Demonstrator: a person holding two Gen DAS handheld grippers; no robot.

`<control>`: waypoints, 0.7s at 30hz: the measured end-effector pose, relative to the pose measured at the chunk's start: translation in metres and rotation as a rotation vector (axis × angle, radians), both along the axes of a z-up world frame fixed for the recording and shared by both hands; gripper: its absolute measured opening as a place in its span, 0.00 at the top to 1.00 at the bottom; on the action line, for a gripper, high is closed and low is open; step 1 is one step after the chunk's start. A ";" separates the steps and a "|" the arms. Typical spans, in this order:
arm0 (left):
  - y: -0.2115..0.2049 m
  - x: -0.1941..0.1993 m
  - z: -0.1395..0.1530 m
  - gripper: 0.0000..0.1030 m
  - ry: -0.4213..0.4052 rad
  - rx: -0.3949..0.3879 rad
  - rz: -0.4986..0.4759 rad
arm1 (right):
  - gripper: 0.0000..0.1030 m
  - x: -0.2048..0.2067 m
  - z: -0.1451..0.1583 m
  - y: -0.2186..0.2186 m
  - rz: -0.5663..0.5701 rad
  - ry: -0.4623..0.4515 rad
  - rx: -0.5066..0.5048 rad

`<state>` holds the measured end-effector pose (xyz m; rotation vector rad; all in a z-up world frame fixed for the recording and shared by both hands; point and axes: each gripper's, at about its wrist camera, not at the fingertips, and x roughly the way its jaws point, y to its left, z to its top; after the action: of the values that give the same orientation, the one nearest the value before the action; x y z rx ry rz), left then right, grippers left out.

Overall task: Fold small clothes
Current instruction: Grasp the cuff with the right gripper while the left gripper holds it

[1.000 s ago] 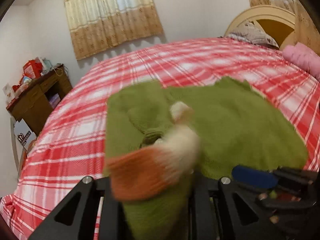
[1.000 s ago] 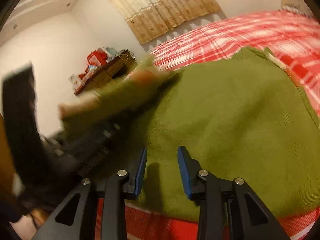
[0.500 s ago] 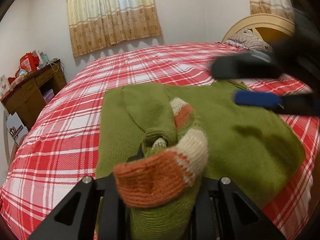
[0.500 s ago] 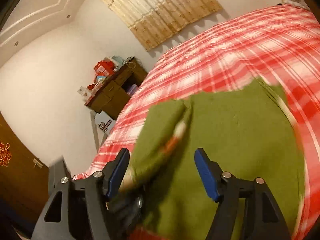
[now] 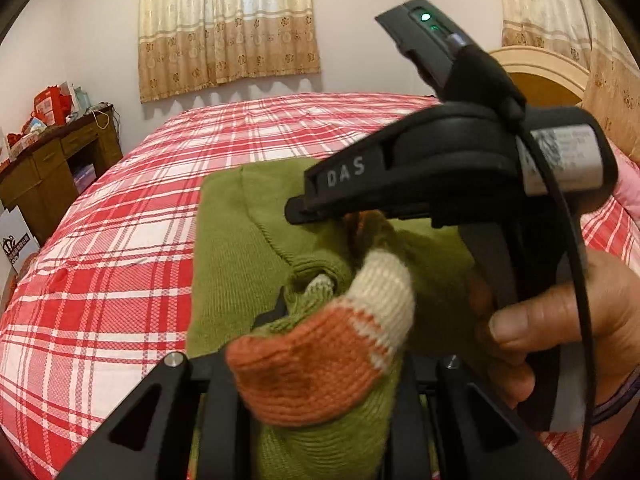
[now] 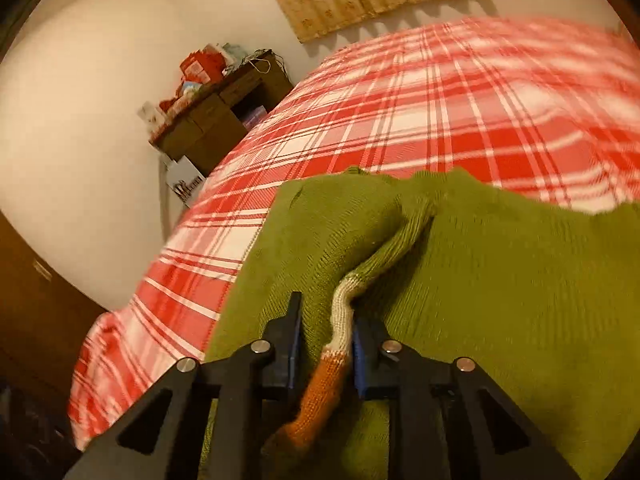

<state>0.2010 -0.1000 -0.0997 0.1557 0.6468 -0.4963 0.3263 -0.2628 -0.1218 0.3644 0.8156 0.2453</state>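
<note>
1. Where the left wrist view looks down its own black fingers, the left gripper (image 5: 320, 364) is clamped on a bunched sleeve cuff (image 5: 320, 364) of a green knitted sweater (image 5: 228, 264). The cuff is ribbed, with an orange end band and a cream band behind it. The sweater lies spread on a bed (image 5: 120, 240) covered in red and white plaid cloth. A hand (image 5: 560, 328) holds the black plastic right gripper (image 5: 304, 212) from the right, its tip down at the sleeve.
2. Looking along the right wrist view, the blue-padded fingers (image 6: 294, 344) have just been closing and now pinch the same cuff (image 6: 336, 360) and the green knit beside it. The sleeve runs forward as a narrow ridge over the flat sweater body (image 6: 520, 300).
</note>
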 end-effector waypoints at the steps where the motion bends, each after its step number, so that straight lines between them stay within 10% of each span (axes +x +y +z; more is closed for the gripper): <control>1: 0.001 -0.001 0.001 0.80 0.002 -0.008 0.001 | 0.86 -0.003 0.002 -0.002 -0.001 -0.010 0.003; 21: -0.108 -0.036 0.027 0.80 -0.030 0.022 -0.193 | 0.87 -0.080 0.033 -0.125 -0.140 -0.044 -0.081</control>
<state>0.1649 -0.2079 -0.0726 0.2470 0.6111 -0.6716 0.2462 -0.3881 -0.0885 0.3378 0.7511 0.0889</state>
